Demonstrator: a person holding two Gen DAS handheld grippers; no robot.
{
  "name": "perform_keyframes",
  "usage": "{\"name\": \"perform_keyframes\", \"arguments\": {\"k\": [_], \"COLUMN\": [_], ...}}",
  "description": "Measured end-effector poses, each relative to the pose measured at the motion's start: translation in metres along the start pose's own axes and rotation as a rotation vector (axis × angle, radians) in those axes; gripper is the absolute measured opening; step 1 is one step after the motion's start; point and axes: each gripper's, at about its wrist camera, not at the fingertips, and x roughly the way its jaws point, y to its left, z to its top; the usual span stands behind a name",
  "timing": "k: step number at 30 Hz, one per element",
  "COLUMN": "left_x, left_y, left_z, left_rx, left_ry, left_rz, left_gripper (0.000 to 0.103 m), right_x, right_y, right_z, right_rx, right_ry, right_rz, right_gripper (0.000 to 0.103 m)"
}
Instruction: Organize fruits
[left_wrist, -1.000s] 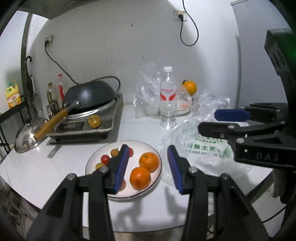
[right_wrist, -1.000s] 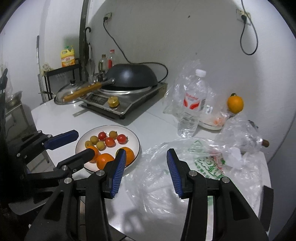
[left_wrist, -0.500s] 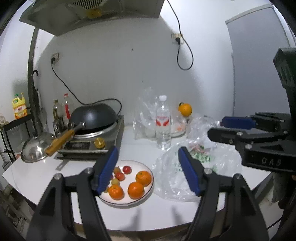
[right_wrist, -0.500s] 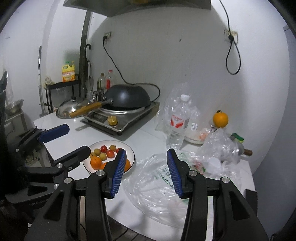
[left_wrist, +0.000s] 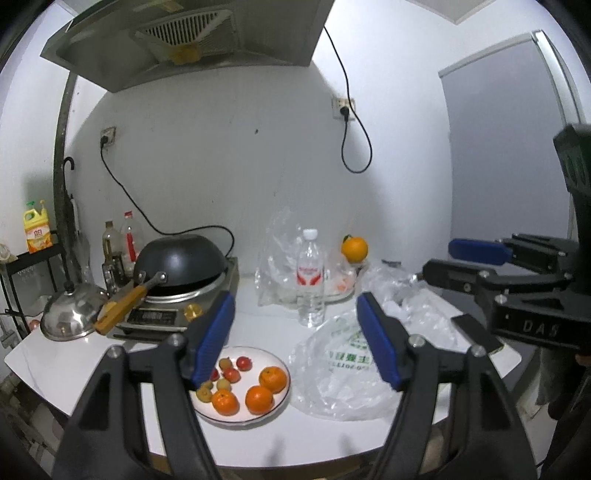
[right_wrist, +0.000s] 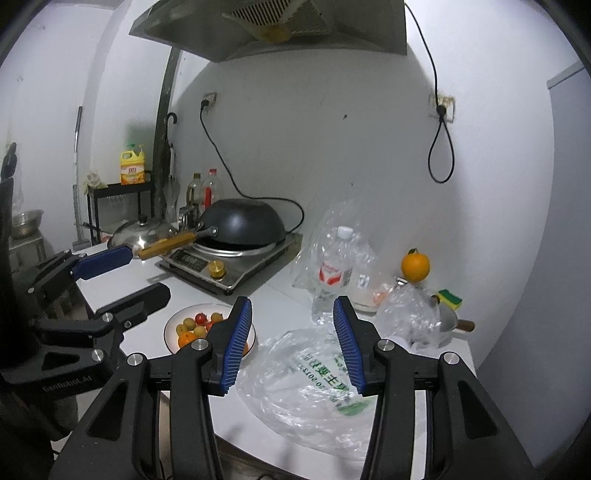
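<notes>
A white plate (left_wrist: 275, 408) near the table's front holds three oranges (left_wrist: 259, 399) and several small red and yellow fruits (left_wrist: 231, 373); it also shows in the right wrist view (right_wrist: 170, 332). A flat clear plastic bag with green print (left_wrist: 343, 373) lies to its right, also in the right wrist view (right_wrist: 314, 384). Another orange (left_wrist: 354, 249) sits at the back right (right_wrist: 415, 266). My left gripper (left_wrist: 295, 339) is open and empty, held above and back from the plate. My right gripper (right_wrist: 292, 343) is open and empty, above the bag.
An induction cooker with a black wok (left_wrist: 181, 264) stands at the back left beside a steel lid (left_wrist: 68, 314). A water bottle (left_wrist: 310, 277) and crumpled clear bags (left_wrist: 402, 295) stand behind the flat bag. A black phone (left_wrist: 476, 332) lies at the right edge.
Both grippers have pulled back and up from the table, so the plate and bag look smaller and farther. The left gripper's jaws have opened wider. Nothing on the table moved.
</notes>
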Motion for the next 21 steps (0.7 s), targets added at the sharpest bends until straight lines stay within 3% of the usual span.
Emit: {"name": "perform_keyframes", "arguments": {"k": [5, 9, 11, 21], "left_x": [-0.013, -0.026, -0.031, -0.053], "left_y": [0.001, 0.005, 0.007, 0.018], "left_z": [0.014, 0.022, 0.025, 0.034], "left_rx": [0.000, -0.013, -0.011, -0.021], "left_ry": [-0.030, -0.060, -0.064, -0.134], "left_rz": [0.009, 0.021, 0.032, 0.064], "left_gripper": [0.072, 0.094, 0.098, 0.098], "right_x": [-0.015, -0.025, -0.029, -0.041], "right_y": [0.002, 0.002, 0.004, 0.011], "right_z": [0.009, 0.014, 0.017, 0.026], "right_rx": [-0.006, -0.001, -0.003, -0.005], "right_ry": [-0.036, -0.060, -0.068, -0.105], "right_rz": [-0.013, -0.020, -0.024, -0.011], "right_gripper": [0.051, 0.053, 0.056, 0.060]}}
